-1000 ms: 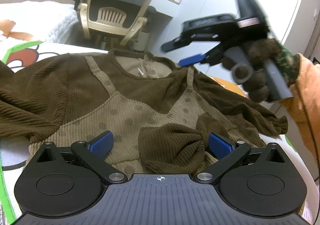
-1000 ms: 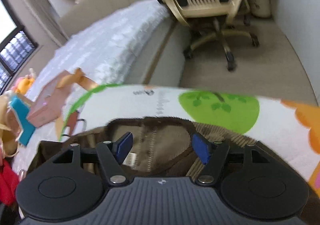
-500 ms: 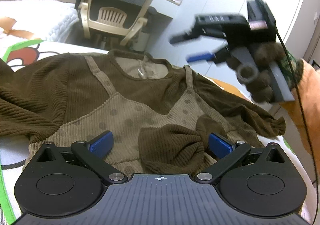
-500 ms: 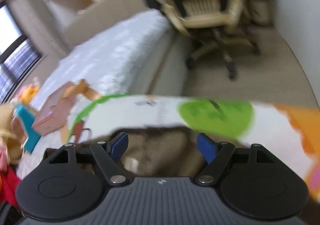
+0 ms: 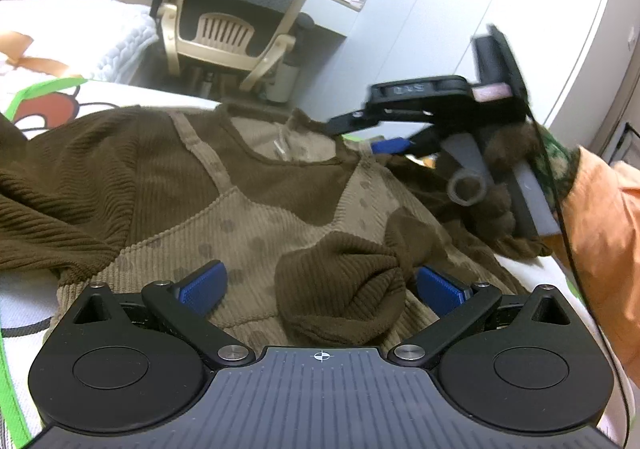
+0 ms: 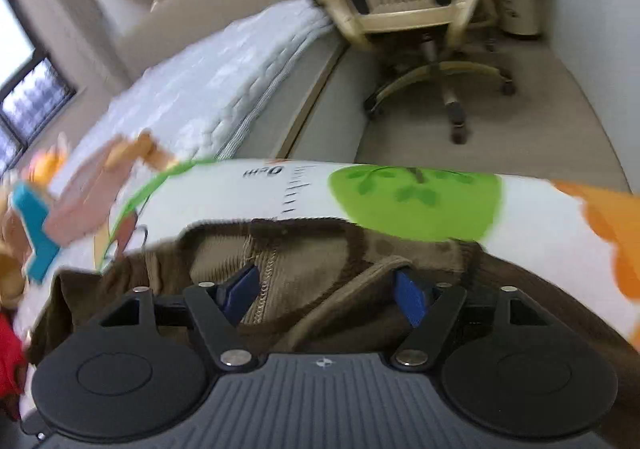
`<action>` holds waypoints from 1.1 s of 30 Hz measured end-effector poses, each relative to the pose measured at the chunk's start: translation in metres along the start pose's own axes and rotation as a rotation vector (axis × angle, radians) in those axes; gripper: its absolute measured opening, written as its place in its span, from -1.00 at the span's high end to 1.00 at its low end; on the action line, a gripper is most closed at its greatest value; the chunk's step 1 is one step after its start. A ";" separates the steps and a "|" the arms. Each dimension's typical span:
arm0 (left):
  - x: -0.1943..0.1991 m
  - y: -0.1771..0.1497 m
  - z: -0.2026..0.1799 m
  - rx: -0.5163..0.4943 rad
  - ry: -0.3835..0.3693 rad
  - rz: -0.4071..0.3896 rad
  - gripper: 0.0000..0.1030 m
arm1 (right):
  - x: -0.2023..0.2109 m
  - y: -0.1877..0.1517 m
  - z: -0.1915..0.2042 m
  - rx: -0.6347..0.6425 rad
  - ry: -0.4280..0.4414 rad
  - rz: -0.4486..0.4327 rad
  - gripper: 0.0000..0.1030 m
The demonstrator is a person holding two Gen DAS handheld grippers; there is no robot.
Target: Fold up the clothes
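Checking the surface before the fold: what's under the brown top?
The brown top lies on a white cartoon-print sheet, visible past the collar and at the left edge. Whatever lies beneath its middle is covered.

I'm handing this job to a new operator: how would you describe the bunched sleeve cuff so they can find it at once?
Start at the brown garment spread on the cartoon-print cover. Its lower front is a tan, dotted corduroy panel. The cuff is the dark brown ribbed lump lying on that panel, between the open fingers of the left gripper; it alone is gathered into a puckered ball.
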State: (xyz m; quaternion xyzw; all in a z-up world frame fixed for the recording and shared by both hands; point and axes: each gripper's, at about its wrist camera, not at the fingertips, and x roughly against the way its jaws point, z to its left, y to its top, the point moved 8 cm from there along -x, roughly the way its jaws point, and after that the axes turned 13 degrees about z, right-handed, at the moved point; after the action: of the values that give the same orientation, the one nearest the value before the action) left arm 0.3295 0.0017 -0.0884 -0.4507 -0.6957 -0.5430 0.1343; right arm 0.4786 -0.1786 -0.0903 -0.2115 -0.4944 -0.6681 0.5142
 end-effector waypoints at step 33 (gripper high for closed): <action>0.173 -0.132 -0.016 -0.233 0.709 -0.054 -1.00 | 0.188 -0.314 0.075 0.595 -0.532 -0.241 -0.74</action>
State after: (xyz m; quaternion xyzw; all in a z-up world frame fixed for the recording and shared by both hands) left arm 0.1264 0.0707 -0.0495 -0.2286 -0.5512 -0.7442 0.3001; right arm 0.1081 -0.2081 -0.0492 -0.1596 -0.8026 -0.4736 0.3255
